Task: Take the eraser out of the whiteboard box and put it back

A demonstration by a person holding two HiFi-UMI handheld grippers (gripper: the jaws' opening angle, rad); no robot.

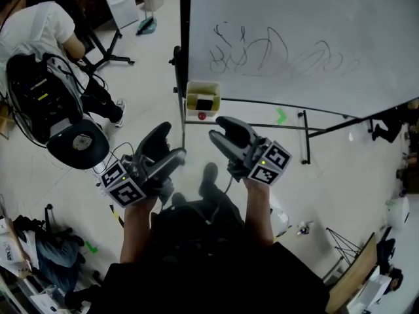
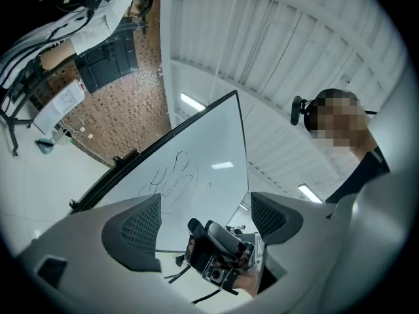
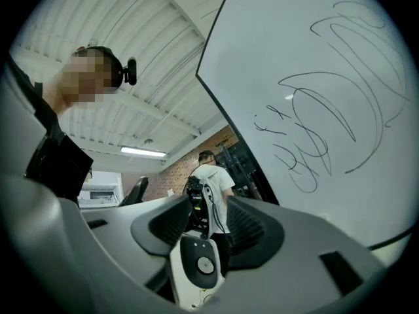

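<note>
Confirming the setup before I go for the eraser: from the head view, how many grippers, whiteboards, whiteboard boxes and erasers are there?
grippers: 2, the left gripper and the right gripper, both open and empty
whiteboard: 1
whiteboard box: 1
eraser: 1, the dark block in the box
Total: 5

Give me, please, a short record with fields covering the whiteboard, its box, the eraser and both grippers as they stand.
whiteboard: scribbled pen lines on it
whiteboard box: yellowish, fixed at the whiteboard's lower left corner
eraser: dark block, seemingly inside the box
left gripper: jaws apart, empty, short of the box
right gripper: jaws apart, empty, short of the box
bystander: person in a white shirt, far left
</note>
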